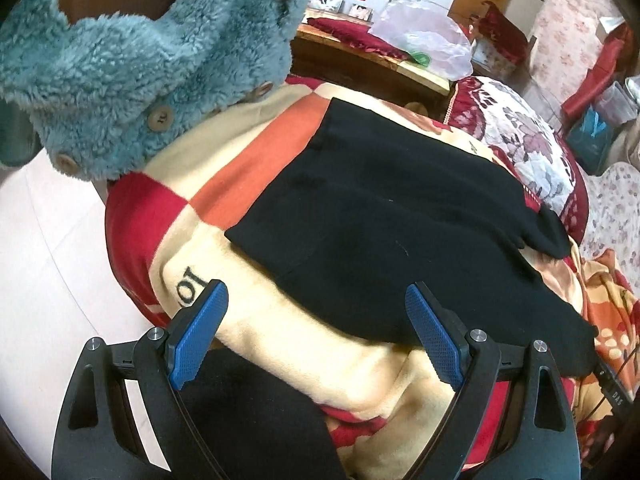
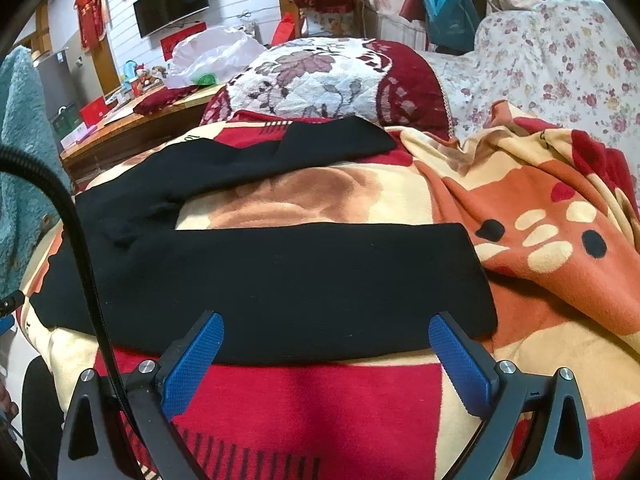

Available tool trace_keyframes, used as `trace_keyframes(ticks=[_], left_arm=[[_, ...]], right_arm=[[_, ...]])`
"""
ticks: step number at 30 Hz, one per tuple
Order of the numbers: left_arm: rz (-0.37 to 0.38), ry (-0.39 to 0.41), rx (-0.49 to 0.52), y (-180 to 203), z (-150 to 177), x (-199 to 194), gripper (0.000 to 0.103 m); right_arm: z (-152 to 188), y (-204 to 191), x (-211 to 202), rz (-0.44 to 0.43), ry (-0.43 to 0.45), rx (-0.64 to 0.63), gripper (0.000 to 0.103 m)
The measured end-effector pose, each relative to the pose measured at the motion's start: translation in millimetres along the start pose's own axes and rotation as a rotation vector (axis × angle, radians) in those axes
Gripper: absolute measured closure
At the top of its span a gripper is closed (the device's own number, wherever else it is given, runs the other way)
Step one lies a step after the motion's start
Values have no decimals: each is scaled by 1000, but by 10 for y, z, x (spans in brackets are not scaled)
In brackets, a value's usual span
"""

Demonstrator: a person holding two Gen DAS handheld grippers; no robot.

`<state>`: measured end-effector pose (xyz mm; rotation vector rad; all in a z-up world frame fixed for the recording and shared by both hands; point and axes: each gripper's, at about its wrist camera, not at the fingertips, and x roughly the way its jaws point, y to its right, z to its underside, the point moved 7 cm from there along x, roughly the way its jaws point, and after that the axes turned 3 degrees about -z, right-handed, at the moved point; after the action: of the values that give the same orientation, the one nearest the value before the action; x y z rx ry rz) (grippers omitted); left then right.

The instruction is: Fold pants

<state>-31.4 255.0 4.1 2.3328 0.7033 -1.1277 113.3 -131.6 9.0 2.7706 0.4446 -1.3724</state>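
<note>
1. The pants (image 2: 280,276) lie spread on the blanket (image 2: 320,412), both legs apart in a V, filling mid-frame in the right view.
2. Your left gripper (image 1: 316,332) and right gripper (image 2: 326,354) both hang with fingers wide apart, holding nothing, just short of the near cloth edge.
3. You look to be at the start: no fold is made yet. Next, I judge, you pinch the near leg's edge at both ends and lay it over the far leg.
4. Only the right view shows both legs and the gap between them; only the left view shows the waist end and a teal fleece coat (image 1: 132,68) at upper left.
</note>
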Motion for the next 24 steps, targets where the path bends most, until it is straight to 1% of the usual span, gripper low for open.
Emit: trace_keyframes(ticks=[10,18,24], left_arm=[[-7,-14,16,61,-8,97,13],[-20,-11,67,206,-49,147,13],[-16,-5,97,326,-145,197,13]], right_arm=[[43,137,109,0,-38,37,0],[58,121,196,-15,-53,34,0],[-17,84,298,-24,-62,33,0]])
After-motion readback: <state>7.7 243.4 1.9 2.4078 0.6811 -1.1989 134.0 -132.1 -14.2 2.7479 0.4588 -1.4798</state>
